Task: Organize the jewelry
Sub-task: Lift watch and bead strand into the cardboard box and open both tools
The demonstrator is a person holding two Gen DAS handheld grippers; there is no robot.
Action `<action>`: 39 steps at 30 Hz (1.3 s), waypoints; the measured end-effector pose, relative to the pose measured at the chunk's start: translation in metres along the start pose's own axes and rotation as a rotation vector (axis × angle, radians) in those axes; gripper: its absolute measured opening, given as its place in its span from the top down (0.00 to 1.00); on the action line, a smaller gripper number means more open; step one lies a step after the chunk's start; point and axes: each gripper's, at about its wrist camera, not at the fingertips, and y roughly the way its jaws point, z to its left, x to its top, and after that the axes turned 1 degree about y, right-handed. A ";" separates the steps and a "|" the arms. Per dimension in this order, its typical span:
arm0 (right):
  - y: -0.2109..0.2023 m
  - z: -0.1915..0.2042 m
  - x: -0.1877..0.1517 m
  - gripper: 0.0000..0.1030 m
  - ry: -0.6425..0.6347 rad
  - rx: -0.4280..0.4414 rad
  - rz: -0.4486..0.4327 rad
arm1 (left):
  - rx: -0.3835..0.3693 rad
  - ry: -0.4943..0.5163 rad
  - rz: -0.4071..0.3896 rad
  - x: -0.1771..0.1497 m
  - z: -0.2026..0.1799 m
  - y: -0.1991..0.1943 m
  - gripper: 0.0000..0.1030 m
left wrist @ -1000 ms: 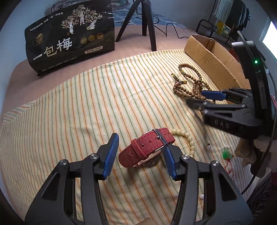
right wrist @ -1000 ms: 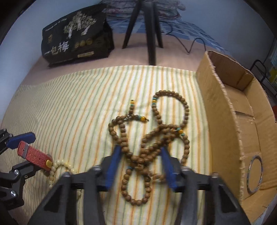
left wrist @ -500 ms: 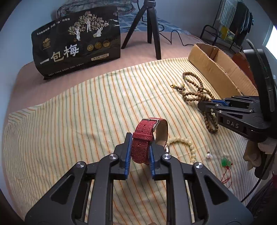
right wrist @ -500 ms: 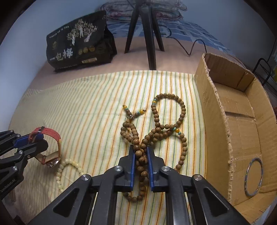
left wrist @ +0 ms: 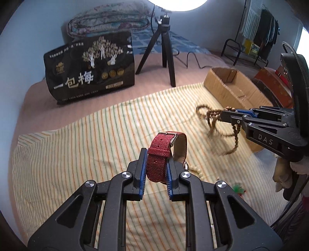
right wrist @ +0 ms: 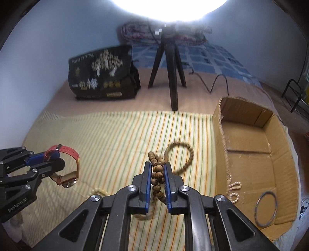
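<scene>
A bright light (left wrist: pixel 176 3) at the top edge is blowing out to pure white in both views, and in the right wrist view its glare is washing over the tripod (right wrist: pixel 170 63) head and the folded bedding behind. The striped cloth (left wrist: pixel 87 146) is lying evenly lit, with soft shadows falling under the grippers. The hanging wooden beads (left wrist: pixel 214 120) are smearing with motion blur. Fisheye curvature is bending the room towards the corners, where dark vignetting is closing in, and the black bag (right wrist: pixel 102 75) is looking slightly soft.
</scene>
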 end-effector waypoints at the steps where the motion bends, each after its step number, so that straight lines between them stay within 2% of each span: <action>1: -0.005 -0.002 0.002 0.90 0.004 0.006 -0.012 | -0.003 -0.001 -0.006 0.002 -0.001 -0.001 0.85; 13: -0.057 -0.007 0.019 0.90 0.016 0.052 -0.132 | -0.049 0.009 -0.096 0.020 -0.030 -0.034 0.85; 24: -0.113 -0.027 0.039 0.90 0.041 0.046 -0.275 | -0.094 0.023 -0.148 0.037 -0.059 -0.051 0.85; 33: -0.137 -0.061 0.052 0.90 0.108 0.055 -0.328 | -0.126 0.039 -0.167 0.054 -0.083 -0.050 0.85; 39: -0.171 -0.071 0.063 0.90 0.109 0.094 -0.386 | -0.140 0.056 -0.169 0.062 -0.100 -0.046 0.85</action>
